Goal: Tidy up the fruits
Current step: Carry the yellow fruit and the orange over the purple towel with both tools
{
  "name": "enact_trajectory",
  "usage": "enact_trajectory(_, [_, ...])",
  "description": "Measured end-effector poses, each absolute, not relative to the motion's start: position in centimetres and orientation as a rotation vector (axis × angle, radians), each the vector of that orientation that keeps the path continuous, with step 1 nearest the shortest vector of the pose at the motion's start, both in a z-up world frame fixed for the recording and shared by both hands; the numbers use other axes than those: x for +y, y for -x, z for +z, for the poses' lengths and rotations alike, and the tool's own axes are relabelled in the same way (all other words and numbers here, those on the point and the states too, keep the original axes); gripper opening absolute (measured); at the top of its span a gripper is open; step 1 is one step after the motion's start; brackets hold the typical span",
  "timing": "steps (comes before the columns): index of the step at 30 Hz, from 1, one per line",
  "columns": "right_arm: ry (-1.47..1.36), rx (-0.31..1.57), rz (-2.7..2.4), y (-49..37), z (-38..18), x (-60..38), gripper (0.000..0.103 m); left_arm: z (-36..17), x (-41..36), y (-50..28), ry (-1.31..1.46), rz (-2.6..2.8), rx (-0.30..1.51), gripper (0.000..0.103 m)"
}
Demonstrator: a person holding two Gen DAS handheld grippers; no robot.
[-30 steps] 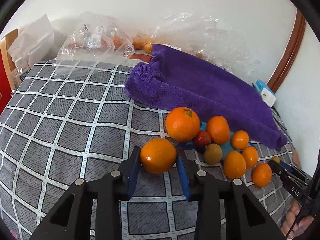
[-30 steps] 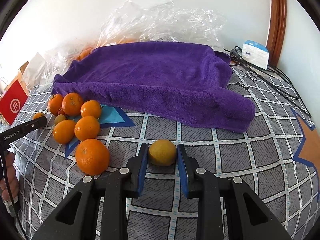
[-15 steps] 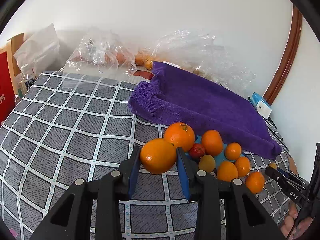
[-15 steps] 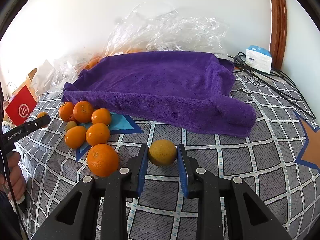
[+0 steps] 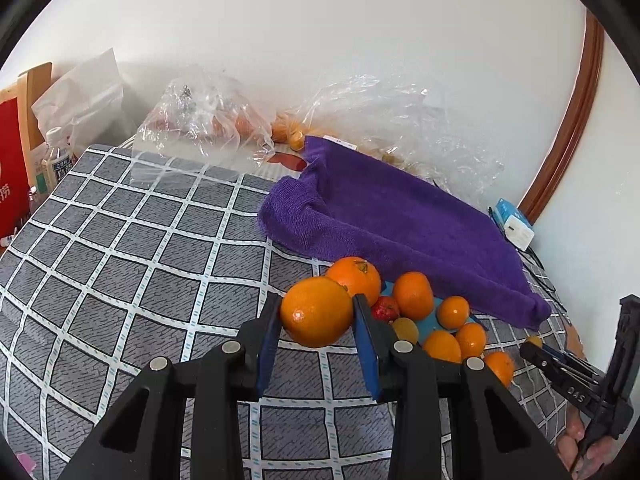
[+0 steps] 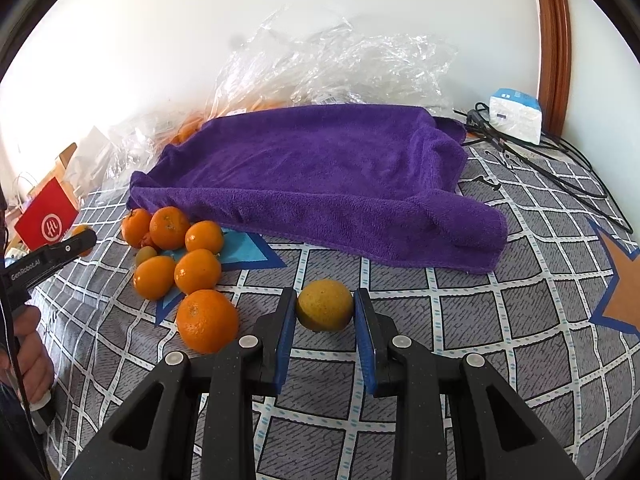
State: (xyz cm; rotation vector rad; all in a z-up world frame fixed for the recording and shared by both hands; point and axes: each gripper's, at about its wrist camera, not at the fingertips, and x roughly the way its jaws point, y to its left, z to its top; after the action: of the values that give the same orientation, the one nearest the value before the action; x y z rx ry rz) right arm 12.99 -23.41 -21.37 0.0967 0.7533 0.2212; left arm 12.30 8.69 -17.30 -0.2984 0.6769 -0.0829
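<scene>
Your left gripper [image 5: 316, 312] is clenched on a large orange [image 5: 317, 311], lifted clear of the checked bed cover [image 5: 120, 248]. Your right gripper [image 6: 325, 312] is clamped on a yellowish citrus fruit [image 6: 325, 305], just above the cover near its front edge. The pile of small oranges [image 6: 176, 248] sits against the near edge of the purple towel [image 6: 320, 176], toward its left corner. Crumpled plastic bags [image 6: 328, 64] lie along the wall behind the towel.

Home bedroom: checked bedspread [image 5: 120, 240], towel [image 5: 392, 216]
</scene>
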Motion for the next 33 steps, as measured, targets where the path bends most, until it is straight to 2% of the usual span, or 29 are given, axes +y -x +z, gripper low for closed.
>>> enact_trajectory(6, [-0.049,0.806,0.157,-13.4,-20.7,-22.7,0.029,-14.8,9.0,-12.1,0.300,-0.071,0.690,0.033])
enact_trajectory(19, [-0.051,0.713,0.137,-18.0,-13.4,-20.7,0.029,-7.7,6.6,-17.8,0.238,-0.091,0.639,0.033])
enact_trajectory(33, [-0.111,0.701,0.090,-26.2,-13.7,-22.3,0.029,-10.2,4.3,-26.4,0.201,-0.091,0.715,0.033])
